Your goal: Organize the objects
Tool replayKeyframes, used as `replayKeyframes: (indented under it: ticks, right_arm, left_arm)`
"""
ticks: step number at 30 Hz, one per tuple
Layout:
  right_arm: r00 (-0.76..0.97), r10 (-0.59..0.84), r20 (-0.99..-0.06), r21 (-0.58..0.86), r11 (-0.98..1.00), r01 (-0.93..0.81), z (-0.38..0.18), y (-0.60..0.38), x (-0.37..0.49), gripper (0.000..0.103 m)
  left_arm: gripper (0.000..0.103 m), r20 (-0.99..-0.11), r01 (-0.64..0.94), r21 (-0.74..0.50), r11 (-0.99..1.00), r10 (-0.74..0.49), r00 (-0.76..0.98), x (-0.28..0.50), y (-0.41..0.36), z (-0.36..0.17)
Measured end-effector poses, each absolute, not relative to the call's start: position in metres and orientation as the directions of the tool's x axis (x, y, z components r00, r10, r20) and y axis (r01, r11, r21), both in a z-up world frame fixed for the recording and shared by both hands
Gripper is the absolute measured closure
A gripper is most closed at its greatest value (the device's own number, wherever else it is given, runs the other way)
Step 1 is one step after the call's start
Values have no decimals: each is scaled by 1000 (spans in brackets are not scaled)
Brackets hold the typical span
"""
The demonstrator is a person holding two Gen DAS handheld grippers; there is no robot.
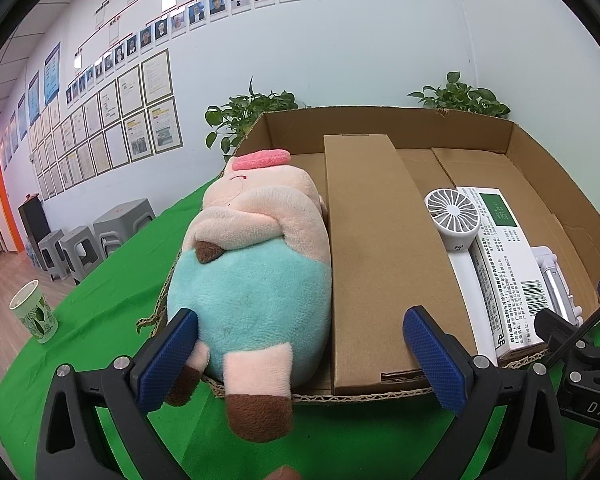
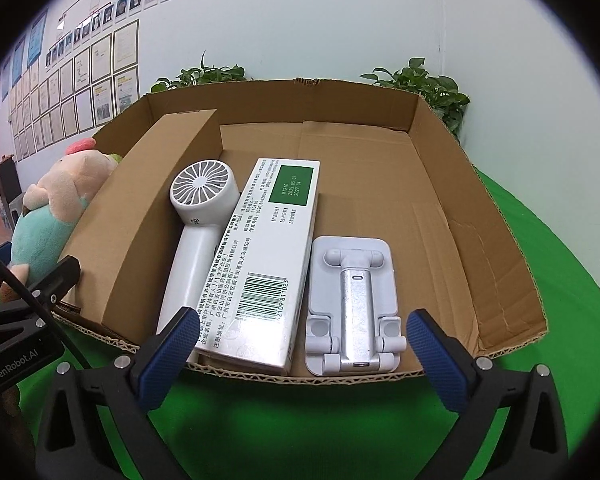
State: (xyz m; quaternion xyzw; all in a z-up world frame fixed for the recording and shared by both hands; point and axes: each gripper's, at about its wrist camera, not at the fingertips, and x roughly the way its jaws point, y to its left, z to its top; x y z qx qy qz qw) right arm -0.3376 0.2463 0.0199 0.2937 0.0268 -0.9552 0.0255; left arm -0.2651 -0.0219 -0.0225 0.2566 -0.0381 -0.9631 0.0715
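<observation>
A shallow cardboard tray (image 1: 540, 160) (image 2: 480, 240) sits on a green cloth. In it lie a pink and teal plush pig (image 1: 252, 264) (image 2: 48, 216) at the left end, its legs over the front rim, a long brown carton (image 1: 376, 248) (image 2: 140, 208), a white hand fan (image 1: 456, 224) (image 2: 198, 224), a white medicine box (image 1: 508, 256) (image 2: 268, 256) and a white folding phone stand (image 1: 556, 280) (image 2: 352, 304). My left gripper (image 1: 304, 356) is open, its fingers either side of the pig's rump and the carton's near end. My right gripper (image 2: 296, 356) is open in front of the medicine box and stand.
A paper cup (image 1: 34, 312) stands at the cloth's left edge. Potted plants (image 1: 248, 116) (image 2: 424, 84) stand behind the tray against the wall. Grey stools (image 1: 96, 236) stand on the floor to the left. My right gripper shows at the right edge of the left wrist view (image 1: 580, 360).
</observation>
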Motion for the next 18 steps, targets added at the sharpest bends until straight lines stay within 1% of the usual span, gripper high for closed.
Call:
replayKeyframes:
  ticks: [18]
  right_arm:
    - [-826,-35,-563,-35,-997,66,20,247,-337,0]
  left_arm:
    - [0,-489,124,109,-986,-161,-857,-262,-24,-23]
